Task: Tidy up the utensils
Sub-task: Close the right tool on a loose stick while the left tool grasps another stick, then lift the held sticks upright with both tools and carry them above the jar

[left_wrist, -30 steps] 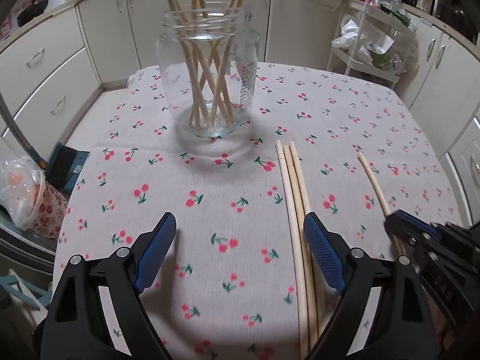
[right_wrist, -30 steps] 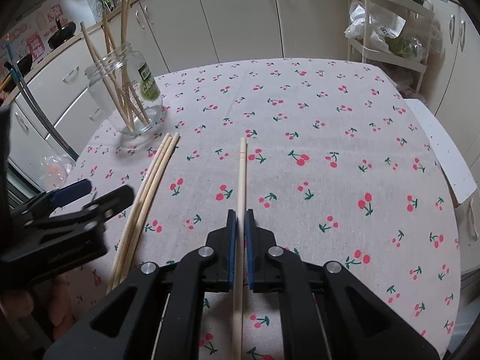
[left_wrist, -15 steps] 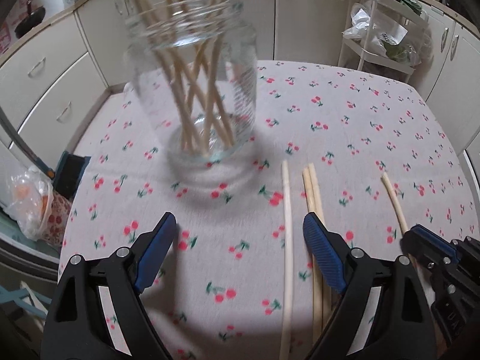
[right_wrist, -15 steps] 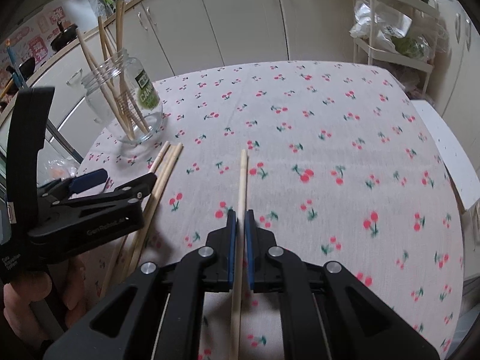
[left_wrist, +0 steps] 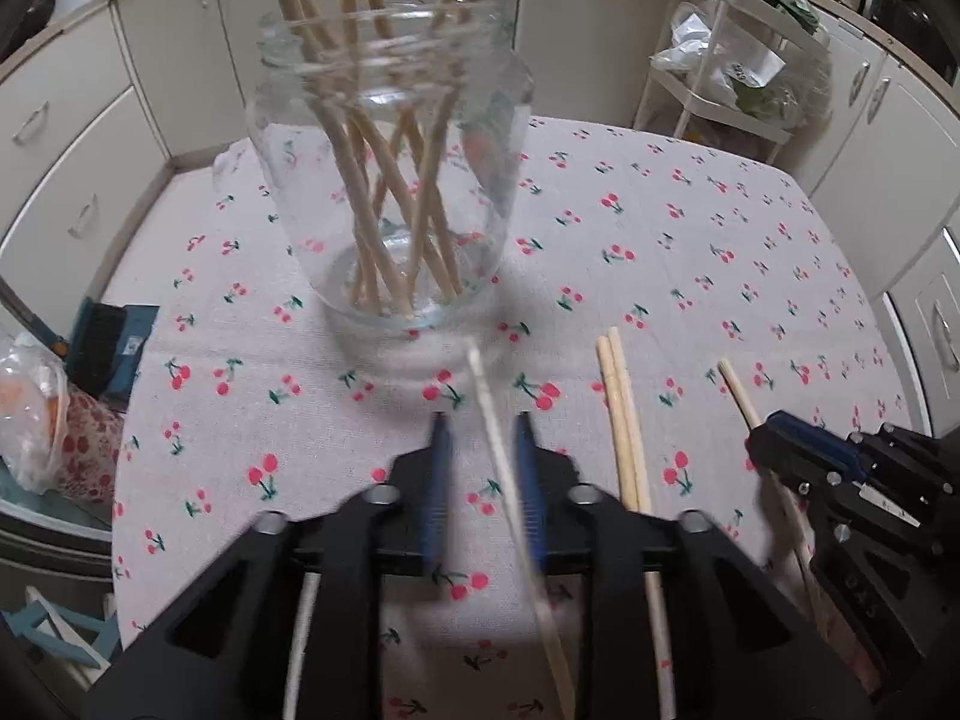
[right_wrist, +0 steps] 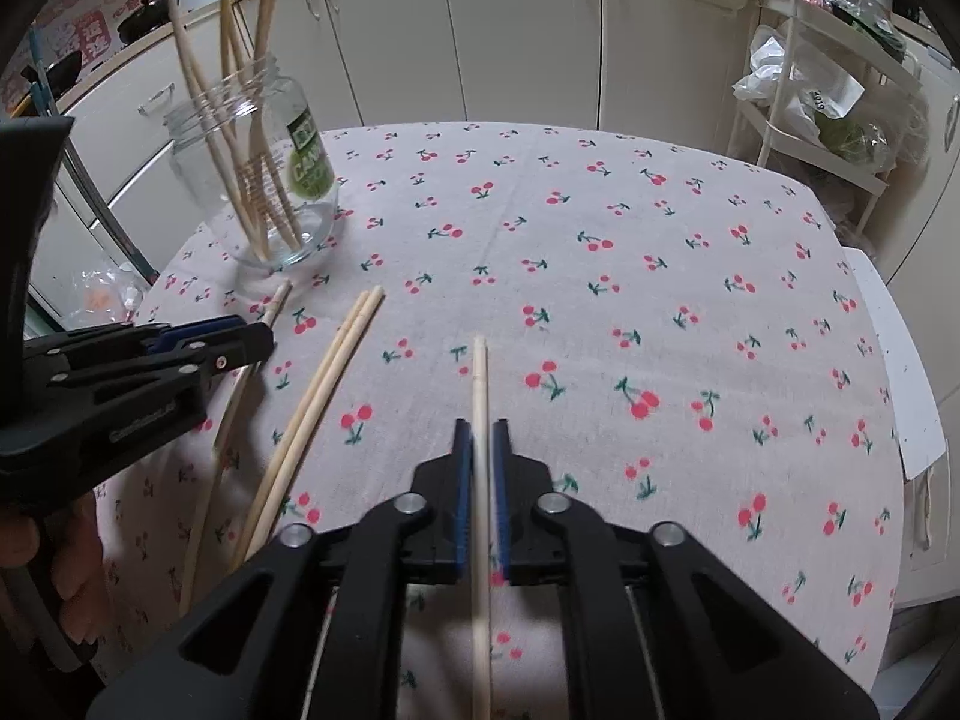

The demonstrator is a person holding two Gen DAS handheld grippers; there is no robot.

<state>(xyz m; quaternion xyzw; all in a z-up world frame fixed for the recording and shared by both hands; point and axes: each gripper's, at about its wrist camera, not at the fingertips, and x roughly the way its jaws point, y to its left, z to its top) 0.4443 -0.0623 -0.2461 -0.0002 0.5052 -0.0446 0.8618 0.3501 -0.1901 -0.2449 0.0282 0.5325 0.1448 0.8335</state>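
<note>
A glass jar (left_wrist: pixel 390 180) (right_wrist: pixel 252 180) with several wooden chopsticks standing in it is on the cherry-print tablecloth (left_wrist: pixel 660 240). My left gripper (left_wrist: pixel 482 426) (right_wrist: pixel 240 342) is just in front of the jar. Its jaws are closing around a single chopstick (left_wrist: pixel 489 402) that lies close to the right pad, with a wide gap to the left pad. A pair of chopsticks (left_wrist: pixel 624 432) (right_wrist: pixel 324 396) lies side by side between the two grippers. My right gripper (right_wrist: pixel 480 427) (left_wrist: pixel 774 432) is opening; another chopstick (right_wrist: pixel 479 378) lies between its slightly parted pads.
Cream cabinets ring the table. A white wire rack (right_wrist: pixel 810 108) with bags stands at the back right. A plastic bag (left_wrist: pixel 30 408) and a dark box (left_wrist: pixel 108 348) sit off the table's left edge. A person's hand (right_wrist: pixel 36 546) holds the left gripper.
The left gripper moved closer to the jar and its wide jaws narrowed around one chopstick, now apart from the pair. The right jaws, shut on their chopstick before, have parted a little.
</note>
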